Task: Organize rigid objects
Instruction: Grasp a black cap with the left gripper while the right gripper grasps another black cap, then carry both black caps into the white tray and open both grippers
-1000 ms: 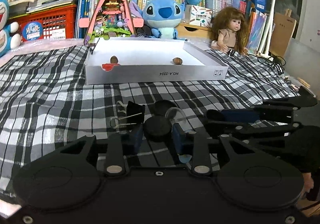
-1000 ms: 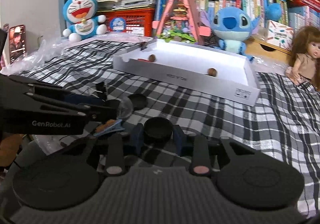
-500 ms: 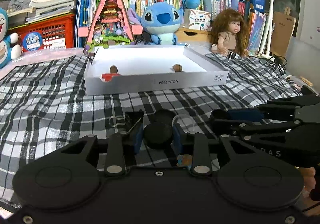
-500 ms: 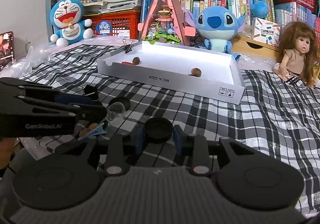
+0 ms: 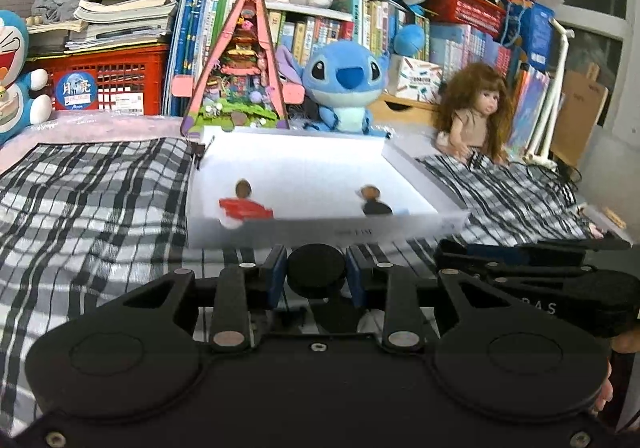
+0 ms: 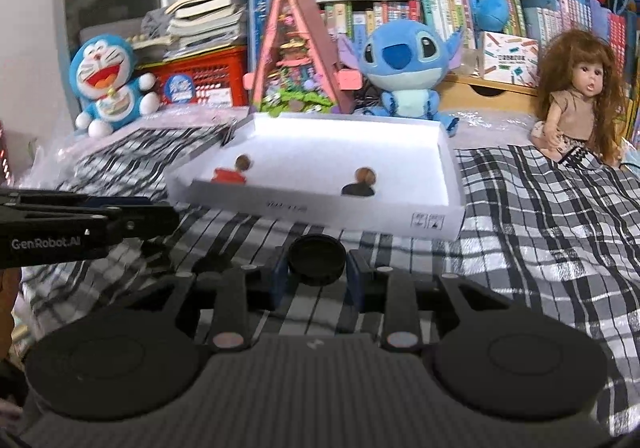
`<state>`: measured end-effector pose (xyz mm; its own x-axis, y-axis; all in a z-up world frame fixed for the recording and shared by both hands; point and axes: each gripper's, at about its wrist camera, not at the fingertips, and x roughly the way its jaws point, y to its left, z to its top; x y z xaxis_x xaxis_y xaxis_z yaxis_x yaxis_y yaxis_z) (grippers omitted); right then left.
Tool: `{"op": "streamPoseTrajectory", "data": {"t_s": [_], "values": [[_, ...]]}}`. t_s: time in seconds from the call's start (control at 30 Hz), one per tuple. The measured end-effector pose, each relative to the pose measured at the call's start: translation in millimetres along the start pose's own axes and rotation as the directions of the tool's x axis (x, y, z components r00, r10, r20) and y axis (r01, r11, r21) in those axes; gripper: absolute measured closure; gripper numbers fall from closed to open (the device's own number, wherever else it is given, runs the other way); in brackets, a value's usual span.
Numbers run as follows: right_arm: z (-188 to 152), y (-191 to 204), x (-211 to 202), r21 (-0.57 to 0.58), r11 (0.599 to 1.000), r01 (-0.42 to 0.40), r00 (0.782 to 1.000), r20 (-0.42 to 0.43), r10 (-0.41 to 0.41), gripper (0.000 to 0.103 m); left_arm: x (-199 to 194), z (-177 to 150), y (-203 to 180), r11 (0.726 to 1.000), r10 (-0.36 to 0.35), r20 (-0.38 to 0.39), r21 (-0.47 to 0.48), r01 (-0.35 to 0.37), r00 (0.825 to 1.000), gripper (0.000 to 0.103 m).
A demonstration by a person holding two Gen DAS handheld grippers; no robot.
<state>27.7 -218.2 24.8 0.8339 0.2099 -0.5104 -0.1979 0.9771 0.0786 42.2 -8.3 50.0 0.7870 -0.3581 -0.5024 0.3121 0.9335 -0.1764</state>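
Note:
In the left wrist view my left gripper is shut on a black round lid, held above the checked cloth just before the white tray. My right gripper is shut on a second black round lid, also short of the white tray. Inside the tray lie a brown nut by a red piece, and another brown nut by a black piece. Each gripper shows in the other's view, the right gripper at right and the left gripper at left.
Behind the tray stand a pink triangular toy house, a blue plush and a doll, with books and a red crate further back. Another blue plush sits far left. Checked cloth stretches to the right.
Both grippers have risen with their lids and come closer to the tray. The small items on the cloth have dropped out of sight beneath them, and more of the tray's inside shows.

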Motion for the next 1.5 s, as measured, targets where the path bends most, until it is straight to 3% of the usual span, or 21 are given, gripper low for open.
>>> {"op": "streamPoseTrajectory", "data": {"t_s": [0.23,0.6,1.1,1.3,1.5], "values": [[21,-18,13,0.076,0.997,0.021,1.0,-0.01,-0.02,0.065,17,26,14,0.998,0.044,0.002,-0.037,-0.044,0.999,0.073],[39,-31,34,0.121,0.992,0.036,0.999,-0.039,-0.031,0.065,44,39,17,0.995,0.085,-0.02,-0.056,-0.086,0.996,0.073],[85,-49,83,0.185,0.981,0.05,0.994,-0.11,-0.03,0.065,116,91,22,0.985,0.145,-0.116,-0.072,-0.154,0.983,0.073],[100,-59,118,0.242,0.969,0.056,0.985,-0.173,-0.014,0.065,155,104,33,0.974,0.186,-0.172,-0.1,-0.205,0.967,0.073],[106,-56,147,0.226,0.971,0.081,0.977,-0.211,-0.033,0.065,184,102,42,0.966,0.222,-0.211,-0.088,-0.245,0.952,0.073]]}}
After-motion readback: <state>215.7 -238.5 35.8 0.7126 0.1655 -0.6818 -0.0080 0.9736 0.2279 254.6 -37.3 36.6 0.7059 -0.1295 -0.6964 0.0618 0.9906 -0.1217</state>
